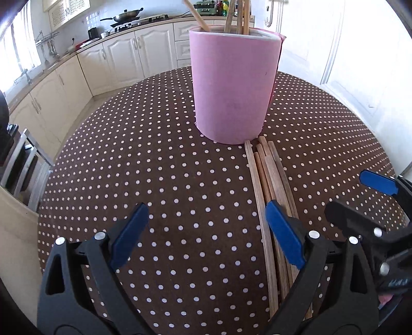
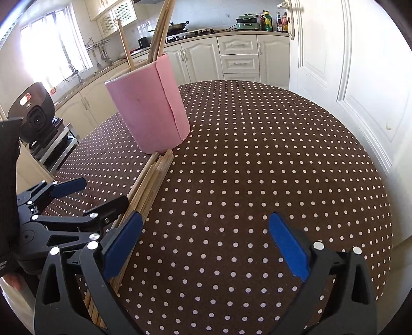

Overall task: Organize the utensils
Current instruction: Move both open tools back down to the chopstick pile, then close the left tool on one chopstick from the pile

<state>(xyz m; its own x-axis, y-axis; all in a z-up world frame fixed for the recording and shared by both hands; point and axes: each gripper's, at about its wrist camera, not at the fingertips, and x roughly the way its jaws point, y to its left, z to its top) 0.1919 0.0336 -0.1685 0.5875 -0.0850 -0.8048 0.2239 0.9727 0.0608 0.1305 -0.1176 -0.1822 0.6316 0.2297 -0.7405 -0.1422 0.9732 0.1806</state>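
Observation:
A pink cylindrical holder [image 1: 231, 85] [image 2: 149, 110] stands upright on the brown polka-dot table [image 1: 154, 180] [image 2: 257, 154], with several wooden chopsticks [image 1: 239, 15] [image 2: 157, 33] sticking out of it. A bundle of loose chopsticks [image 1: 267, 180] [image 2: 152, 183] lies flat on the cloth, its far ends touching the holder's base. My left gripper [image 1: 207, 229] [image 2: 97, 193] is open just above the table, its right finger over the bundle. My right gripper [image 2: 206, 244] [image 1: 360, 198] is open too, its left finger over the bundle's near end. Neither holds anything.
White kitchen cabinets [image 1: 123, 54] and a stove with a pan [image 1: 128, 15] run behind the table. A white door [image 2: 347, 77] is close on the right. A black camera device [image 2: 36, 116] sits on a metal chair at the left edge.

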